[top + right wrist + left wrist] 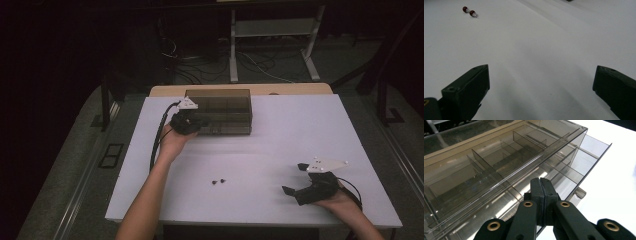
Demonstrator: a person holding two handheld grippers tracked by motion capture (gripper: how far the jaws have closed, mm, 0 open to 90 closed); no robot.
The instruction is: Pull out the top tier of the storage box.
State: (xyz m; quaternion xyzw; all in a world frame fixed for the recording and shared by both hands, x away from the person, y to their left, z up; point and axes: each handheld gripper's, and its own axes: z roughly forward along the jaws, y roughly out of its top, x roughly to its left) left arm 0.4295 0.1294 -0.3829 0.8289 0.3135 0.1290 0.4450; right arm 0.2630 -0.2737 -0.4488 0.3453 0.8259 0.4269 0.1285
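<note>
1. Here, the left gripper (540, 182) has its jaws clenched tight together, nothing visible between them, right at the front of the smoky, see-through plastic organiser box (499, 170) with its divided compartments.
2. A drawer of that box stands pulled out just beyond the jaw tips.
3. The right gripper (296, 178) rests low over the white desk (280, 135), jaws released and wide apart, holding nothing.
4. Two small dark red beads (469, 11) lie side by side on the desk, well ahead of the right jaws.

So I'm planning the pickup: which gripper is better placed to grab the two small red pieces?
Right. The right gripper is open, pointing at the red pieces across bare table; the left gripper is shut at the compartment box.
</note>
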